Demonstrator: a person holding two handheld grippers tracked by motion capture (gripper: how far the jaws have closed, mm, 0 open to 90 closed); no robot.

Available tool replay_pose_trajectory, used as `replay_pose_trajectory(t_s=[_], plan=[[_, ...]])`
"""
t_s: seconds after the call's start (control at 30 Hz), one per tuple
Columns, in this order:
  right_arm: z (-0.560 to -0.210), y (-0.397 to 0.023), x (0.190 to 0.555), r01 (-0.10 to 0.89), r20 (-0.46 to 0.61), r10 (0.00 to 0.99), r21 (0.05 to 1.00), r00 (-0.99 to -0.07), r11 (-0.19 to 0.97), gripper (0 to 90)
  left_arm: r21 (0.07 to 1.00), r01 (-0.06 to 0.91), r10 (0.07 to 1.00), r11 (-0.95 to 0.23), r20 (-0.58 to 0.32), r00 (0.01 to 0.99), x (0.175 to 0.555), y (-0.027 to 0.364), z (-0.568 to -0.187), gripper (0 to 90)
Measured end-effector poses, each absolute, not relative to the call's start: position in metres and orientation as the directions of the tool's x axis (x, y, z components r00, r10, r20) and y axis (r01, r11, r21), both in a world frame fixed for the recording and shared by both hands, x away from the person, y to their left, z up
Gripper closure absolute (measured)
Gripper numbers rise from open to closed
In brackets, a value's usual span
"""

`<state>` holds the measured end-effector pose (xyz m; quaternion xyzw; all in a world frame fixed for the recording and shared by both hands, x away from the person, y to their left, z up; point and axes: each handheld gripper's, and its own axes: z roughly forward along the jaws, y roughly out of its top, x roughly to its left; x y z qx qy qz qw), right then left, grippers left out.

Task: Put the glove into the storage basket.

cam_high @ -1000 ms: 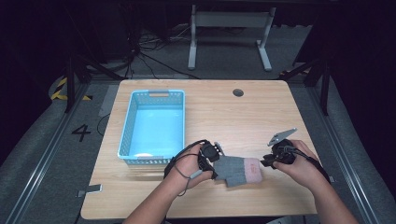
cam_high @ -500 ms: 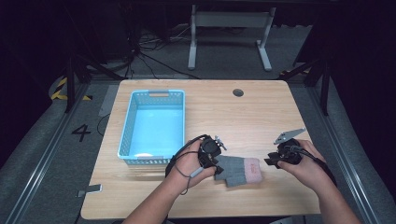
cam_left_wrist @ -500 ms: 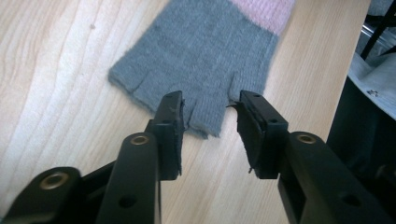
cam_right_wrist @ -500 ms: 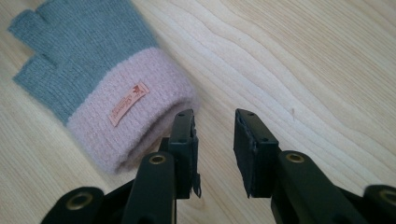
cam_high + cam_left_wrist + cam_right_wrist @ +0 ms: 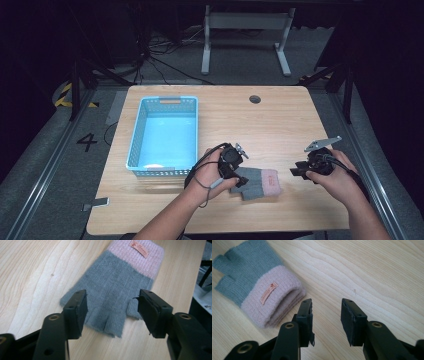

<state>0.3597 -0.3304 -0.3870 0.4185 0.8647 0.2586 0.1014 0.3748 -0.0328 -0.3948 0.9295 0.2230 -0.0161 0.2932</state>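
Note:
A grey fingerless glove [image 5: 256, 183] with a pink cuff lies flat on the wooden table [image 5: 270, 120] near its front edge. My left gripper [image 5: 239, 176] hovers at the glove's finger end, open; its jaws have just been opening and straddle the grey finger stubs [image 5: 113, 322] without pressing them. The pink cuff with its small orange label [image 5: 140, 248] lies farther off. My right gripper [image 5: 295, 171] sits to the right of the cuff, open; its jaws have just been opening with bare wood between them. The cuff [image 5: 274, 302] lies just left of its left jaw.
A light blue plastic basket [image 5: 164, 135] stands on the left part of the table, behind the left hand. A round cable hole [image 5: 255, 99] sits near the back edge. Bare wood stretches across the table's right and far side.
Both grippers let go of the glove, which now lies flat on the table. The right gripper has drawn away to the right of the cuff. The left hand stayed at the finger end.

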Motion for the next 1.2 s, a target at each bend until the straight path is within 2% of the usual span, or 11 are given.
replay_pose_trajectory(t_s=[0.07,0.13,0.4,0.5,1.0,1.2], plan=[[-0.387,-0.332,0.358,0.675,0.046,0.78,0.535,-0.624,0.509,61.4,0.542,0.402,0.4,-0.738,-0.128,0.908,0.374,-0.037,-0.397,34.6],[-0.386,-0.333,0.358,0.675,0.049,0.781,0.539,-0.622,0.504,61.2,0.536,0.385,0.387,-0.751,-0.115,0.915,0.373,-0.042,-0.4,33.6],[-0.385,-0.336,0.352,0.676,0.069,0.78,0.55,-0.622,0.49,59.9,0.528,0.369,0.361,-0.765,-0.122,0.924,0.375,-0.057,-0.414,25.8],[-0.385,-0.337,0.351,0.676,0.084,0.775,0.553,-0.627,0.487,59.9,0.529,0.346,0.342,-0.775,-0.108,0.933,0.375,-0.062,-0.421,17.7],[-0.388,-0.335,0.352,0.678,0.098,0.767,0.548,-0.634,0.49,59.4,0.5,0.335,0.333,-0.798,-0.097,0.938,0.38,-0.072,-0.438,16.5],[-0.389,-0.333,0.353,0.676,0.108,0.759,0.548,-0.642,0.493,58.8,0.474,0.31,0.327,-0.824,-0.048,0.944,0.376,-0.078,-0.441,13.7]])
